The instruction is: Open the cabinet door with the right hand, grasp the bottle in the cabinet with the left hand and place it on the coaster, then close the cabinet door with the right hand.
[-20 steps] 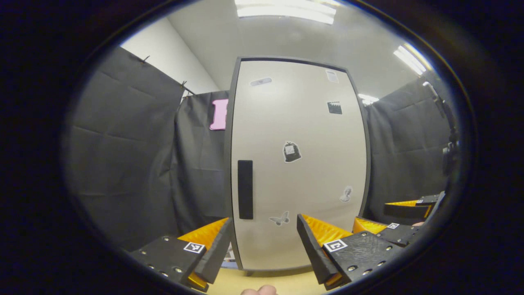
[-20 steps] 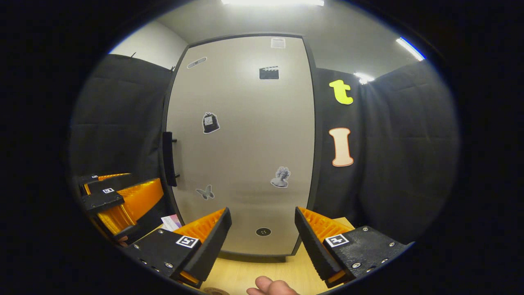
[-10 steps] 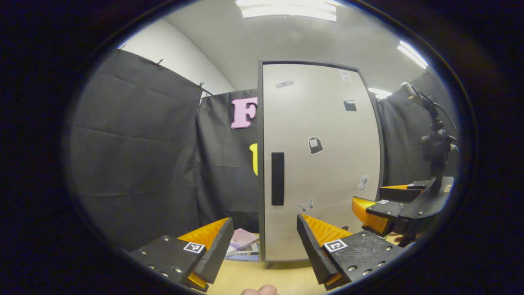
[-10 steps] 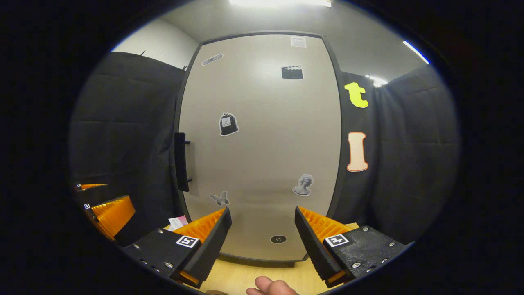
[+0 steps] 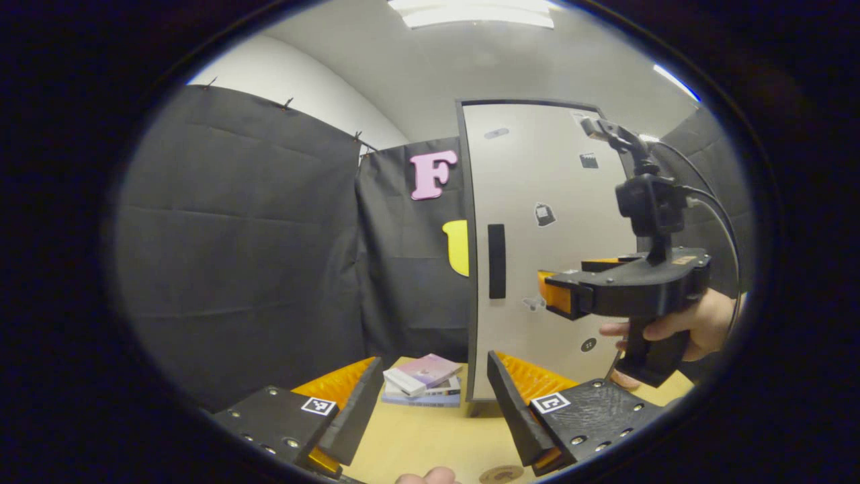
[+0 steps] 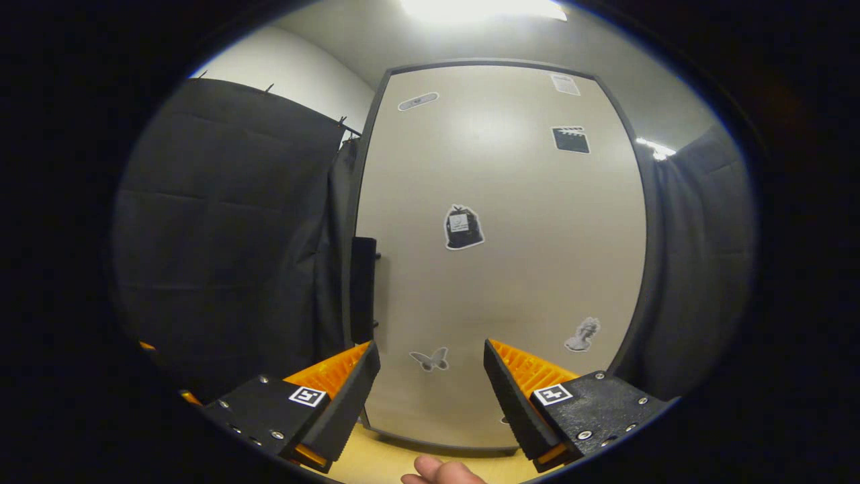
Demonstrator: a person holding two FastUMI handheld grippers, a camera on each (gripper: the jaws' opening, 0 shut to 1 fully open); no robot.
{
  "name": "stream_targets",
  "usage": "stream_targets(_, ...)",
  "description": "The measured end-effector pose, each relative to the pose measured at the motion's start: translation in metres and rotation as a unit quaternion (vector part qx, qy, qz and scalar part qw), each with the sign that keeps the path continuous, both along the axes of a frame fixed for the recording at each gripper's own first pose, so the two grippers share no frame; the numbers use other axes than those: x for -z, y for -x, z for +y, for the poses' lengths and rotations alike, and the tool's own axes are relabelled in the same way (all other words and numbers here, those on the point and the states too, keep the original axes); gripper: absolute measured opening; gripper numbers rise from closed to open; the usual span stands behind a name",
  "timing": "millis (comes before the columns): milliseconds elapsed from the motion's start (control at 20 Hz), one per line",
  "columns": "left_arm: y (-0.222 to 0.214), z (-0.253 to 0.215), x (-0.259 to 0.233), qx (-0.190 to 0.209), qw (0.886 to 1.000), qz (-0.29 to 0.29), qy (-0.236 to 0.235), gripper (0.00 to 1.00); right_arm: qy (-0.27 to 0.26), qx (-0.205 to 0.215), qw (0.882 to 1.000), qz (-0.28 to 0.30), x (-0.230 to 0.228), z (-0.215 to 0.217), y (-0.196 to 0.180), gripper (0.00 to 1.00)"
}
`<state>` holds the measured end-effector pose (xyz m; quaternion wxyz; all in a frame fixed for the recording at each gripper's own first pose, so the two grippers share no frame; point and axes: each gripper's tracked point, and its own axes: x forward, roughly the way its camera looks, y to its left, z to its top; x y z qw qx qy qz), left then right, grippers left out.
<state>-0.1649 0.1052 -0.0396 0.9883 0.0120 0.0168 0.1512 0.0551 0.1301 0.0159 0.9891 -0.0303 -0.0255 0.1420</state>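
Tongs: right tongs [image 6: 430, 390] and left tongs [image 5: 430, 403] both spread wide, nothing between them.
Cabinet door [image 6: 497, 255]: shut, so the bottle is hidden behind it; right tongs near it.
Handle [image 6: 363, 289]: likely next target; I'd straddle the bar squarely before pulling.
Surface [image 5: 430, 437]: pale wood, books [image 5: 423, 380] beside the cabinet.
Coaster [image 5: 500, 474]: at the near edge.

Strip lights on the ceiling [image 5: 480, 15] light my booth evenly and brightly; in the right gripper view one lamp [image 6: 484, 8] blows out to white at the top. It leaves a soft sheen high on the cabinet door [image 6: 497, 128]. Both views bulge, bending the door's edges outward. The black cloth [image 5: 235, 255] stays dim. Everything near and far looks sharp, shadows faint.
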Motion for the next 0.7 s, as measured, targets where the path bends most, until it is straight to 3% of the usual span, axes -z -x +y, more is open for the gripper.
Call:
stream_targets(100,0.017,0.005,0.002,-0.008,1.0,-0.004,0.001,0.85,-0.006,-0.004,1.0,0.007,0.0,0.016,-0.012,0.96)
stream_targets(300,0.043,0.013,0.028,-0.033,0.999,0.017,0.004,0.94,0.005,-0.05,0.999,0.008,0.002,0.061,-0.035,0.95)
stream_targets(350,0.048,0.015,0.037,-0.037,0.999,0.025,0.01,0.89,0.01,-0.057,0.998,0.004,0.001,0.07,-0.039,0.94)
stream_targets(500,0.06,0.023,0.055,-0.054,0.998,0.036,0.027,0.94,0.037,-0.04,0.999,-0.004,0.001,0.079,-0.055,0.85)
stream_targets(550,0.063,0.024,0.055,-0.059,0.997,0.036,0.034,0.85,0.044,-0.032,0.998,-0.006,0.002,0.08,-0.06,0.83)
stream_targets(650,0.068,0.03,0.053,-0.067,0.997,0.031,0.038,0.94,0.052,-0.044,0.998,0.008,0.012,0.091,-0.065,0.66)
stream_targets(700,0.071,0.034,0.051,-0.068,0.997,0.029,0.036,0.89,0.057,-0.042,0.997,0.017,0.016,0.092,-0.07,0.5)
